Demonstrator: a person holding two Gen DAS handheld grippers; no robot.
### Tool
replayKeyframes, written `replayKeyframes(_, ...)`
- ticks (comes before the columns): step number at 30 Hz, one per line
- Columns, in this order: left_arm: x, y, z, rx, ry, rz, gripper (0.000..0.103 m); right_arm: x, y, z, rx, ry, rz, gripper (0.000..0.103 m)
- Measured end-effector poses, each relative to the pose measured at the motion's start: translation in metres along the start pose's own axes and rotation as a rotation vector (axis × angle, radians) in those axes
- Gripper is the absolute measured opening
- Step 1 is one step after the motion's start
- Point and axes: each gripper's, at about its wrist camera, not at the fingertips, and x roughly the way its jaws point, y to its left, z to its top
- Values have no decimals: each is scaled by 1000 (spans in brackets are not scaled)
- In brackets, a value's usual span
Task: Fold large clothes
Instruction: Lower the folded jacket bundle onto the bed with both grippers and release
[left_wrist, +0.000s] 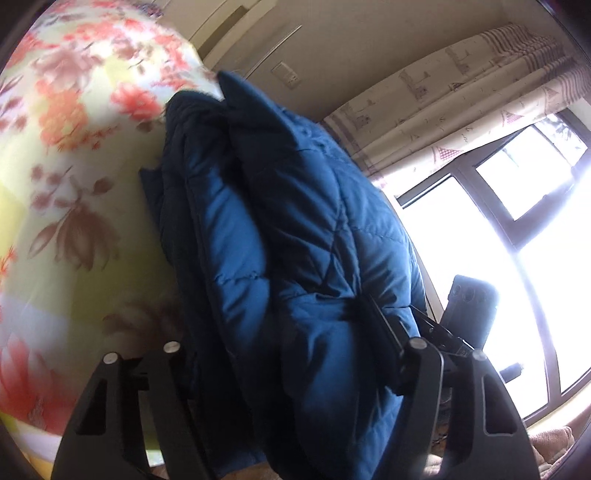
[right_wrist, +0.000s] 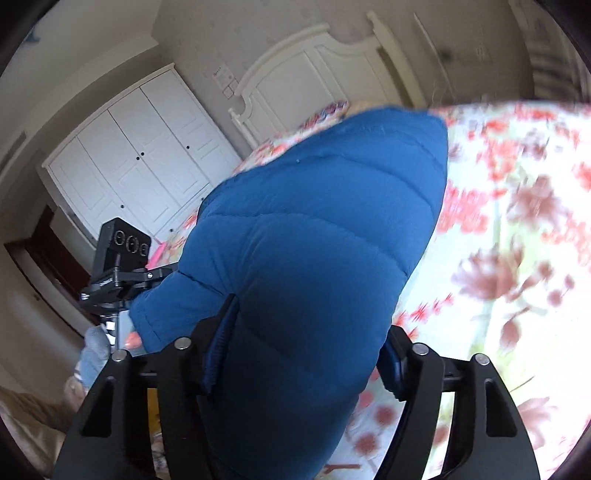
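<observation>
Jaws of both grippers clamp blue puffer jacket (right_wrist: 314, 240) — long axis running away over floral bedspread (right_wrist: 517, 221).

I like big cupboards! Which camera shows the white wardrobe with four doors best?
The right wrist view: the white wooden wardrobe shows whole, doors and knobs. The left wrist view shows no such wardrobe.

Blue quilted puffer jacket (right_wrist: 314, 236): smooth synthetic cloth, faint sheen, stitched channels. Floral bedsheet (left_wrist: 74, 155): soft matt cloth. Black grippers (right_wrist: 303, 354): matt plastic, silver metal pins. White wardrobe (right_wrist: 140, 162): painted wood, satin. Patterned curtain (left_wrist: 461, 92): matt fabric.
</observation>
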Motion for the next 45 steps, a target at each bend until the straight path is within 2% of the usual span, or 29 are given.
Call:
replayKeyframes(4, 24, -23, 33, 54, -44, -17, 64, -13, -21, 32, -35, -94, -87, 63)
replayKeyframes(9, 86, -49, 98, 99, -68, -53, 63, -18, -72, 84, -31, -186, -160, 63)
replayKeyframes(12, 137, -47, 130, 74, -44, -32, 63, -3, -116, 110, 5, -135, -215, 63)
replayKeyframes(15, 196, -29, 140, 3, 47, 38, 64, 21, -166, 112, 115, -11, -268, 65)
replayKeyframes(17, 204, -19, 137, -17, 27, -5, 69, 18, -179, 107, 174, -37, -232, 66)
replayKeyframes(20, 199, -20, 133, 0, 27, 12, 70, 9, -165, 110, 169, -51, -313, 78)
replayKeyframes(22, 198, -20, 133, -1, 25, 27, 71, -2, -139, 113, 108, -113, -466, 81)
replayKeyframes(23, 196, -18, 132, -8, 24, 28, 73, -5, -123, 112, 66, -151, -499, 83)
replayKeyframes(25, 191, -17, 125, -23, 8, 40, 76, -3, -87, 114, -58, -184, -495, 83)
replayKeyframes(28, 184, -21, 120, -43, -26, 58, 79, 26, -45, 110, -230, -138, -530, 86)
replayKeyframes(30, 171, -25, 117, -41, -58, 85, 82, 62, -29, 98, -340, -26, -569, 87)
replayKeyframes(31, 164, -29, 115, -26, -78, 116, 85, 80, -23, 88, -406, 12, -628, 89)
replayKeyframes(33, 146, -41, 111, 30, -123, 204, 87, 88, -17, 77, -480, -25, -683, 89)
replayKeyframes(35, 123, -58, 107, 99, -182, 291, 99, 79, -19, 79, -431, 0, -648, 89)
replayKeyframes(37, 89, -86, 100, 188, -299, 393, 101, 58, -14, 81, -413, 12, -615, 89)
replayKeyframes(41, 29, -155, 80, 372, -525, 577, 101, -31, 18, 78, -380, -200, -554, 90)
replayKeyframes(43, 5, -179, 64, 412, -637, 637, 101, -69, 26, 79, -356, -302, -548, 92)
replayKeyframes(45, -12, -198, 45, 418, -751, 689, 101, -91, 33, 76, -342, -355, -545, 92)
